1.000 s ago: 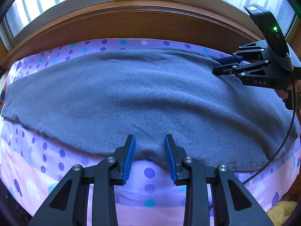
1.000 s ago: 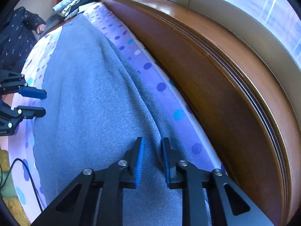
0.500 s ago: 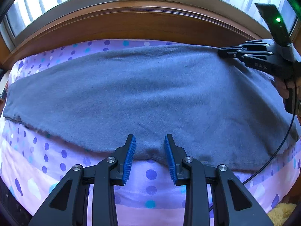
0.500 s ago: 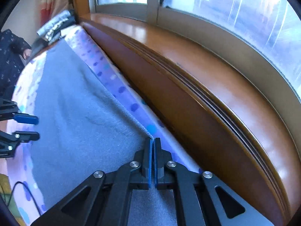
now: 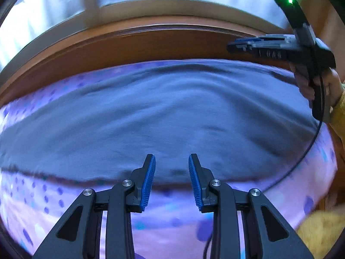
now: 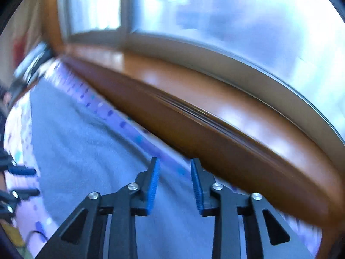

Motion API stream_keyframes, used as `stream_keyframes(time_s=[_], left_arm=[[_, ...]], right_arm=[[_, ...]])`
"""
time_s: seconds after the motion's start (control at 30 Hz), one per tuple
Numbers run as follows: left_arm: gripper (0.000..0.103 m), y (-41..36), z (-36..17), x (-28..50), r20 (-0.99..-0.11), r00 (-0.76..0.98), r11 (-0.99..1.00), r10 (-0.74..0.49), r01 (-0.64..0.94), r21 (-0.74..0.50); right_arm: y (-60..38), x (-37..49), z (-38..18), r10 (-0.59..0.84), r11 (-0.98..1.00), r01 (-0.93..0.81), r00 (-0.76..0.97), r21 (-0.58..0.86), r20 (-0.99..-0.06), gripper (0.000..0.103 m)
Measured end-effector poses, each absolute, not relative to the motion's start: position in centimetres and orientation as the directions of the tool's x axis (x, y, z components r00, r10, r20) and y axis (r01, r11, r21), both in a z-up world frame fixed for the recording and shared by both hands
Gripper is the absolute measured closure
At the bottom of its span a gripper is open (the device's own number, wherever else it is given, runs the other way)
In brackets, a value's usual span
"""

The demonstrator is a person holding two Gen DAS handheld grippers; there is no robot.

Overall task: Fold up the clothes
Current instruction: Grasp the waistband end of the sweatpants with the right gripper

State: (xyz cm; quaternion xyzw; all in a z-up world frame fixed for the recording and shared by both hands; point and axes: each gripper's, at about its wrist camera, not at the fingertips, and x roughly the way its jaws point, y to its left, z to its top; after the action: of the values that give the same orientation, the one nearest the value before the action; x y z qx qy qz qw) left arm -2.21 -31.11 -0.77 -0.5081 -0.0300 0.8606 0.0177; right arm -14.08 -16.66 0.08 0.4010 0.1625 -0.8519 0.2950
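Left wrist view: left gripper (image 5: 171, 161) jaws partly open, nothing between the pads, tips hanging over the near hem of the grey garment (image 5: 163, 120). Garment lies spread flat, lightly rippled, across the polka-dot bedsheet (image 5: 54, 196), filling the frame from 9 to 3 o'clock; sheet shows below it at 6 to 8 o'clock. Wooden window ledge (image 5: 151, 43) runs behind at 12 o'clock. Right gripper (image 5: 234, 45) sits at 2 o'clock, clear above the far edge of the garment, held by a hand (image 5: 319, 86) in a yellow sleeve (image 5: 338, 116), black cable (image 5: 301, 157) trailing down to 4 o'clock. Frame is motion-blurred.

Right wrist view: right gripper (image 6: 175, 161) jaws opening, partly apart, nothing between the pads; garment (image 6: 90, 155) lies below and to 8 o'clock, its far edge beside the strip of sheet (image 6: 120, 118) along the ledge (image 6: 215, 116). Left gripper's fingertips (image 6: 23, 171) show at 9 o'clock. Heavy blur here too.
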Motion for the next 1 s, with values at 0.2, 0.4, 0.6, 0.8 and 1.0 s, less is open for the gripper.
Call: stream_keyframes(time_s=[0.2,0.4,0.6,0.8,1.0], left_arm=[[0.071,-29.0,-2.0,-1.1,-0.869,-0.445,-0.975,0.216,-0.144,-0.169],[0.071,-29.5,-4.2,-0.7,-0.877,-0.411,-0.968,0.25,-0.14,-0.21],[0.071,-30.7,-4.8,0.0,-0.856,-0.426,-0.956,0.294,-0.13,-0.263],[0.071,-30.4,-4.9,0.8,-0.818,-0.463,-0.94,0.341,-0.142,-0.311],[0.071,-29.2,-4.4,1.0,-0.776,-0.504,-0.925,0.379,-0.212,-0.314]], right_arm=[[-9.2,-3.4,0.1,-0.425,-0.792,0.606,-0.458,0.075,-0.781,0.072],[-13.0,5.1,-3.9,-0.335,-0.682,0.72,-0.464,-0.129,-0.82,0.073],[-16.0,4.2,-6.3,-0.29,-0.619,0.753,-0.481,-0.221,-0.827,0.064],[-14.9,1.7,-6.4,-0.289,-0.621,0.764,-0.428,-0.172,-0.856,0.083],[-10.6,-2.8,-3.8,-0.473,-0.752,0.619,-0.266,0.228,-0.84,0.093]])
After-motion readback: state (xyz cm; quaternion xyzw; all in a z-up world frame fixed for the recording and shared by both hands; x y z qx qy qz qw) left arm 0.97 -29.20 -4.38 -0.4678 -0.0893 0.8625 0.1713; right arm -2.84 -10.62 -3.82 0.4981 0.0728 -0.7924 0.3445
